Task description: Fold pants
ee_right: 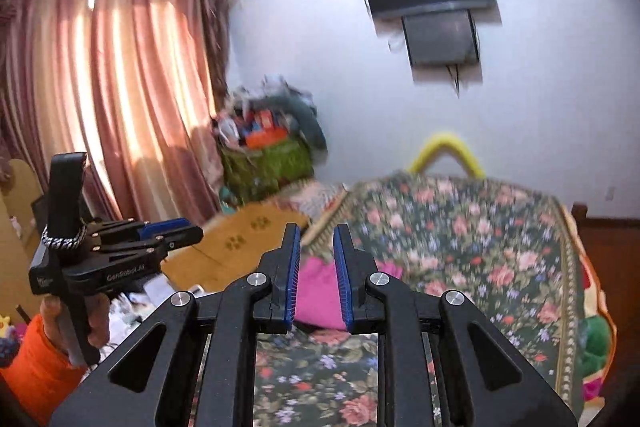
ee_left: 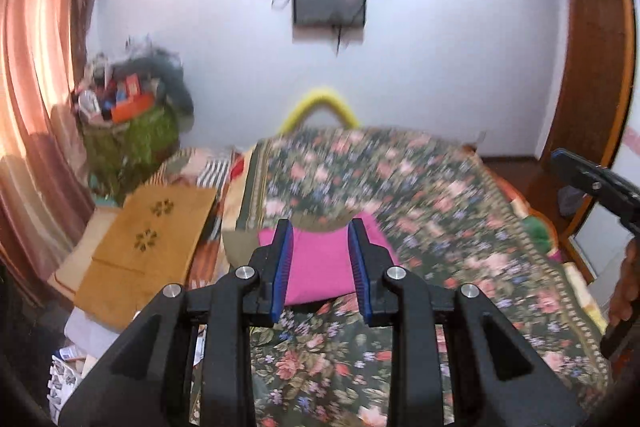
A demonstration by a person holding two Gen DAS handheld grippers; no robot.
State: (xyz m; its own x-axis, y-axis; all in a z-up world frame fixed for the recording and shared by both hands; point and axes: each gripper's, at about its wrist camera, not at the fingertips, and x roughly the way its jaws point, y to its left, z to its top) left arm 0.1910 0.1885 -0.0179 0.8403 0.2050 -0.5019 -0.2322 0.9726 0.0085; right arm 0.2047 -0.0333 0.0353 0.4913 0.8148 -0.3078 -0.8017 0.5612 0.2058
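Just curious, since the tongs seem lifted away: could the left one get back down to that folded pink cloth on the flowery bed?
Probably yes. The left tongs hold nothing, and only bare floral bedspread surrounds the folded pink cloth.

Left gripper point(ee_right: 182, 227) body: you can read "GenRobot.AI" in pale letters along its side.
Small logo behind it: too blurred for you to read.

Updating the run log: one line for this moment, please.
pants: folded, on bed | left gripper: open, empty | right gripper: open, empty
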